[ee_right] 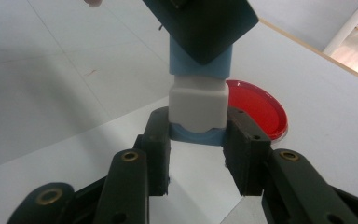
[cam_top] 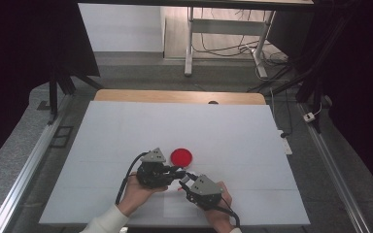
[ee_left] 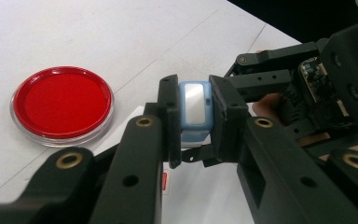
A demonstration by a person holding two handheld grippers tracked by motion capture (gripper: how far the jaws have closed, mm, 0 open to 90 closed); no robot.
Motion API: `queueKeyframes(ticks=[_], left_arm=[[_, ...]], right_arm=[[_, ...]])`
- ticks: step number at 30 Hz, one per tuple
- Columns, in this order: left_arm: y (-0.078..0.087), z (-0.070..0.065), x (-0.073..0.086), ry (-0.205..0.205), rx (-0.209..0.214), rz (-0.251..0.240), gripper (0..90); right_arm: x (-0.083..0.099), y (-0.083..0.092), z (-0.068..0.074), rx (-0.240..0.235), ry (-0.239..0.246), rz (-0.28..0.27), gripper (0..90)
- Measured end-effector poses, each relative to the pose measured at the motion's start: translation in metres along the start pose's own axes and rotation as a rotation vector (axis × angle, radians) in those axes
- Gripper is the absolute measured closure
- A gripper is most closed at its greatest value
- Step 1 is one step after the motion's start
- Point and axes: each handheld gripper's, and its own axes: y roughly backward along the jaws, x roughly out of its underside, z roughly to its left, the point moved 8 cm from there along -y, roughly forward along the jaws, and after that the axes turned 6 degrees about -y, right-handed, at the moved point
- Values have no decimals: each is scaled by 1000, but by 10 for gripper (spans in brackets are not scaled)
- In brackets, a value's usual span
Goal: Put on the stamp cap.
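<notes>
A small light-blue and white block [ee_left: 195,105] hangs above the table between my two grippers. In the left gripper view my left gripper [ee_left: 195,122] is shut on its blue end. In the right gripper view my right gripper [ee_right: 198,140] has its pads against the block [ee_right: 198,105] at the white-capped end, so it is shut on it too. From the high view, left gripper [cam_top: 178,171] and right gripper [cam_top: 185,180] meet tip to tip near the table's front middle. A round red dish [cam_top: 181,156] lies flat just beyond them.
The white table top [cam_top: 126,136] spreads wide to the left, right and back. The red dish [ee_left: 61,103] has a clear rim. A small white tag with red print [ee_left: 167,179] lies under the left jaws. Metal rails run along both table sides.
</notes>
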Motion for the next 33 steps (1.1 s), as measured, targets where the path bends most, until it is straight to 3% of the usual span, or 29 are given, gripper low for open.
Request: queueKeyframes(ticks=[20, 25, 33], left_arm=[[1, 3, 0, -4, -9, -4, 758], [6, 9, -1, 9, -14, -18, 758], [12, 14, -2, 15, -14, -30, 758]], right_arm=[[2, 3, 1, -56, -29, 19, 495], [8, 8, -12, -48, -81, 40, 463], [16, 25, -35, -6, -121, 36, 451]])
